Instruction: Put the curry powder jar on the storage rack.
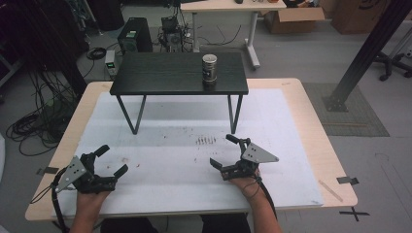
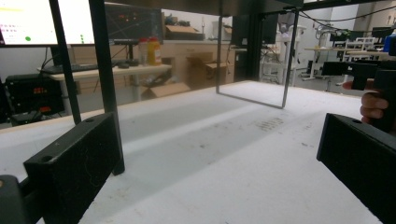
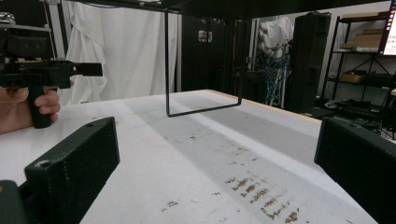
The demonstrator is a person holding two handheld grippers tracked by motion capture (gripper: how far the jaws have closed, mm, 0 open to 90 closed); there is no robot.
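A dark tin can [image 1: 209,68] with a pale lid stands upright on the small black raised table [image 1: 160,75], near its right end. My left gripper [image 1: 111,161] rests low on the white mat at the front left, open, with nothing between its jaws. My right gripper [image 1: 224,151] sits at the front right of the mat, also open and empty. In the left gripper view, the right gripper [image 2: 362,70] and the hand holding it appear at the right edge. In the right gripper view, the left gripper [image 3: 51,72] is at the far left.
The white mat [image 1: 175,160] covers a wooden tabletop [image 1: 318,141]. The black table stands on thin wire legs [image 1: 234,114] at the mat's far half. Rust-coloured marks [image 1: 205,141] stain the mat's middle. A black post [image 1: 362,53] rises at the right.
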